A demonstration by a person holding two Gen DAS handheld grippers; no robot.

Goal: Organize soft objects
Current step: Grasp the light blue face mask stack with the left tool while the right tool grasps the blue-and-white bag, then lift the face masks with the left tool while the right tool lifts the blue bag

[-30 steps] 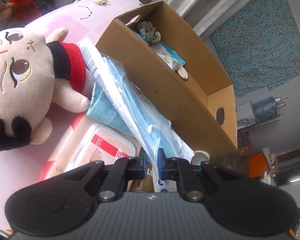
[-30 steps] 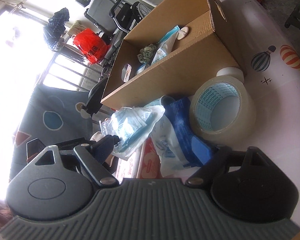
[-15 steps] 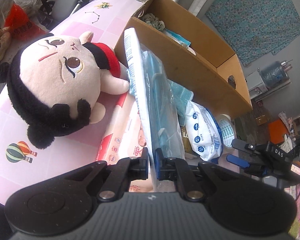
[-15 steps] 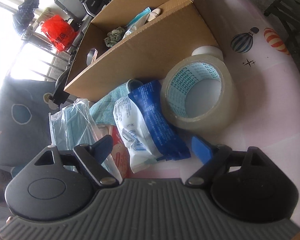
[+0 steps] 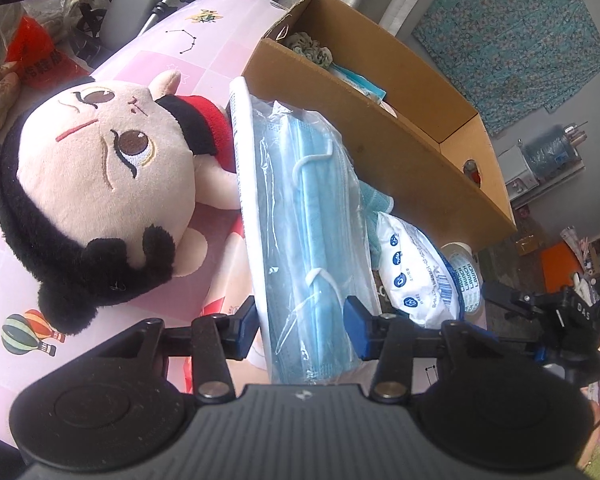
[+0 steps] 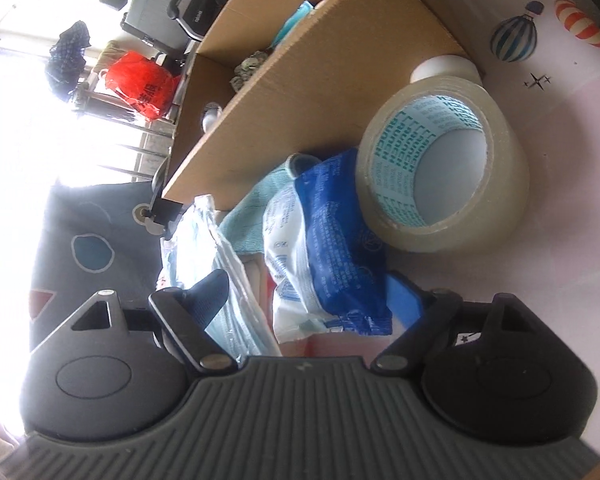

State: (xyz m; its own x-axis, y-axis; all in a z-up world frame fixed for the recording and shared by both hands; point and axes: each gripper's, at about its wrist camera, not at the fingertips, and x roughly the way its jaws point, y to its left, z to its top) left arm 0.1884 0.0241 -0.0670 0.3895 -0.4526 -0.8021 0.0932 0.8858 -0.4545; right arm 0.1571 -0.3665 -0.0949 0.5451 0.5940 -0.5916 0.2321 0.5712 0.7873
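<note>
Parted jaws of the left gripper [image 5: 302,326], just opened, flank the clear bag of blue face masks [image 5: 314,240] beside the black-haired plush doll [image 5: 100,184]. Wide-apart right gripper [image 6: 312,300] jaws bracket the blue-and-white crinkled packet [image 6: 324,248] near the brown cardboard box [image 6: 312,92].

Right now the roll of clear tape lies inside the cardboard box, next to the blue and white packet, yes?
Not inside. The right wrist view shows the roll of clear tape on the pink table, outside the cardboard box, next to the blue and white packet.
</note>
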